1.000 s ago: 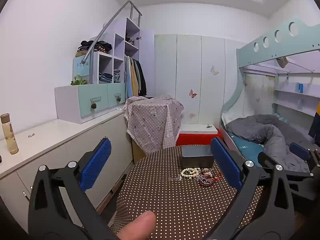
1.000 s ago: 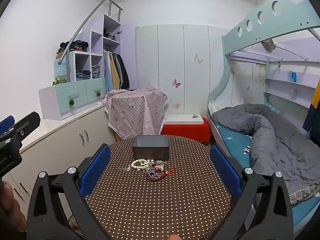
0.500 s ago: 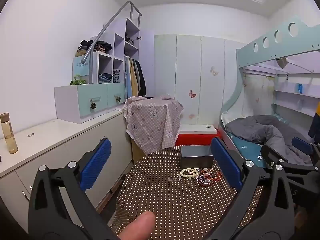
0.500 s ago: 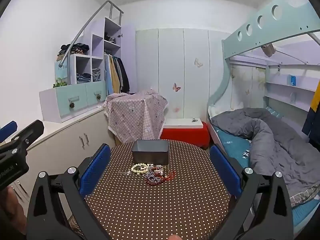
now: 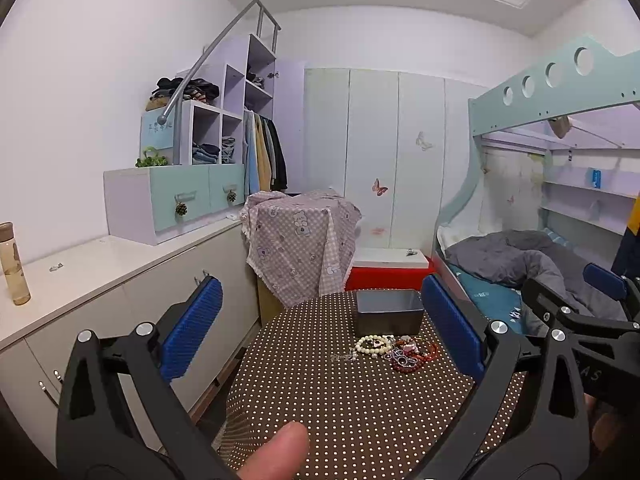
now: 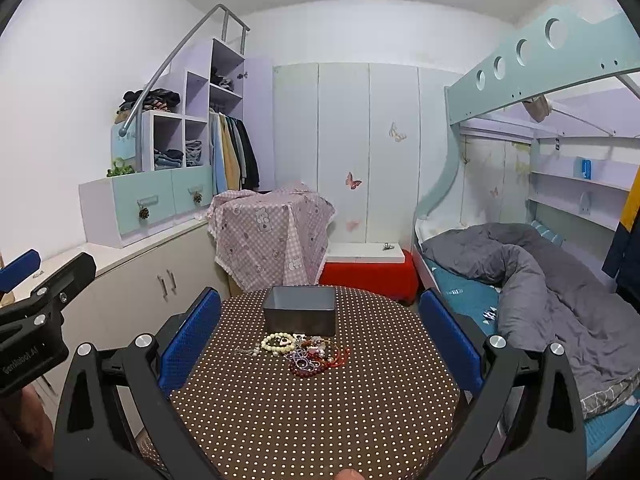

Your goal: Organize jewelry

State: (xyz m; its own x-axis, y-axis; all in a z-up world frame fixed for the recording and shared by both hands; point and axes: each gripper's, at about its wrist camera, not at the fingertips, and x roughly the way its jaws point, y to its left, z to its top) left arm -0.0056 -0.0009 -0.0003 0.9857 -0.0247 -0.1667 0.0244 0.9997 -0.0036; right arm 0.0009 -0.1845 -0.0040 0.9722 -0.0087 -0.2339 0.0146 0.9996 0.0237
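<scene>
Both sets of jaws are spread wide, nothing held or touched. The left gripper point(image 5: 320, 332) is held above the near edge of the round polka-dot desk point(image 5: 340, 400), with a fingertip point(image 5: 276, 456) seen at 6 o'clock. The right gripper point(image 6: 320, 332) is held the same way, empty. The jewelry pile point(image 6: 306, 350), a cream bead bracelet point(image 6: 278, 340) plus tangled red and purple beads, is laid on the desk ahead of the jaws at about 12 o'clock, well apart from them. The grey box point(image 6: 300, 310) is placed just behind the pile.
</scene>
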